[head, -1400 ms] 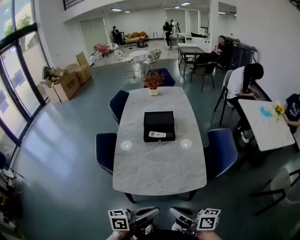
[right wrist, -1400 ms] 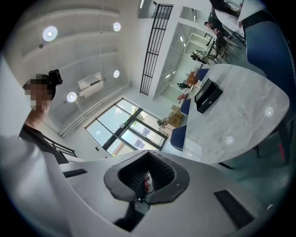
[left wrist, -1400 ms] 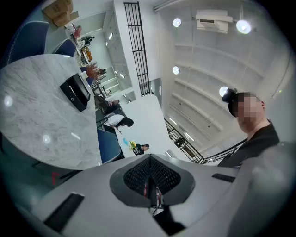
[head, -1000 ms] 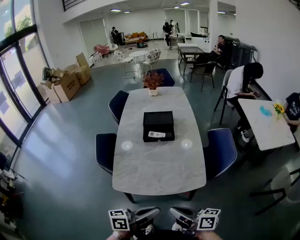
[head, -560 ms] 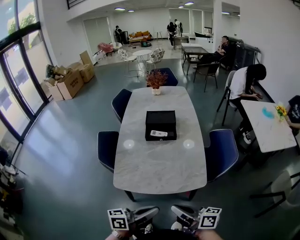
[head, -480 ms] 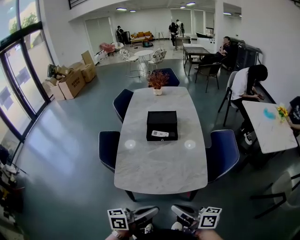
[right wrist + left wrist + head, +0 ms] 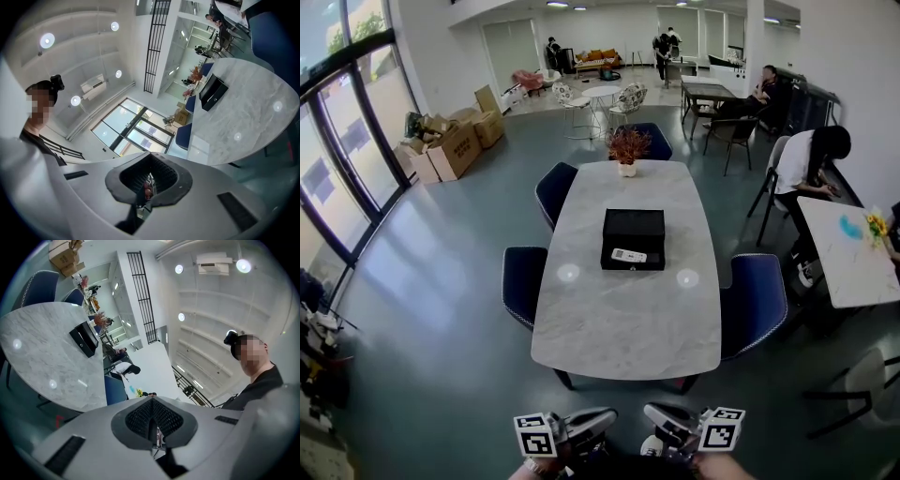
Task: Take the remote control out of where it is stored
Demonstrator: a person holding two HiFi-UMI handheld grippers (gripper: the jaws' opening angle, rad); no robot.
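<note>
I look down on a long grey marble table [image 7: 623, 319] ringed by dark blue padded chairs [image 7: 523, 284]. At its middle sits a black rectangular box [image 7: 634, 225]. Beyond the box stands a small white pot of reddish plant [image 7: 628, 147]. A slim white remote control [image 7: 629, 255] lies in the box's near part. My left gripper [image 7: 602, 417] and right gripper [image 7: 656, 413] are both clenched on nothing. They hang well short of the table, with the remote far ahead.

A marble table [image 7: 623, 319] bears a black box [image 7: 634, 229] and, farther off, a potted plant [image 7: 628, 147].
</note>
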